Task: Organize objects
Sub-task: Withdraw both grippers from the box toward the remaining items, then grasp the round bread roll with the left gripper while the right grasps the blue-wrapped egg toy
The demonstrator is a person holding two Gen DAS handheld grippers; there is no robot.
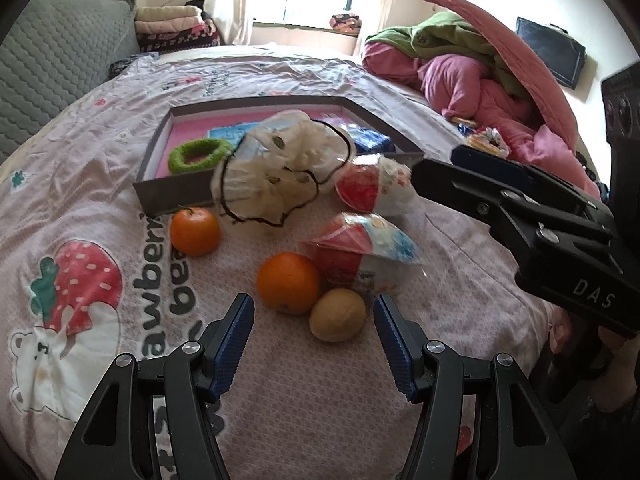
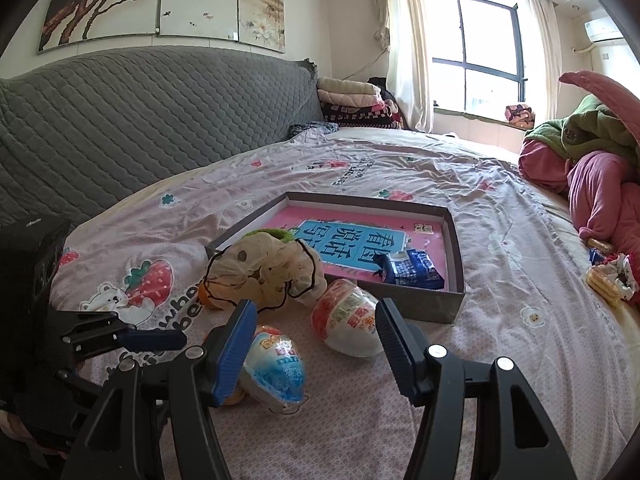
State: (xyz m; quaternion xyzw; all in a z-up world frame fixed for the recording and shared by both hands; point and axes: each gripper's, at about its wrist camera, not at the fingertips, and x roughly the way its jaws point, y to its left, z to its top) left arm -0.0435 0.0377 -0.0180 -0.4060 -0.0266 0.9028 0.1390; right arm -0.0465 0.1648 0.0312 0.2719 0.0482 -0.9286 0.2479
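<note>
Both our left claw (image 1: 314, 344) and right claw (image 2: 316, 346) hang open and empty over the bed (image 1: 280, 420). The two foil-wrapped toy eggs (image 2: 348, 328) lie in front of the shallow box (image 2: 456, 292); we judge them light, slick and crushable, best pinched across the middle. The crumpled plastic bag (image 1: 280, 176) hides part of the green ring (image 1: 198, 154), and its contents stay unreadable.

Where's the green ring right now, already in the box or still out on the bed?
The green ring is already inside the grey box, at its near-left corner in the left wrist view, just behind the crumpled plastic bag.
</note>
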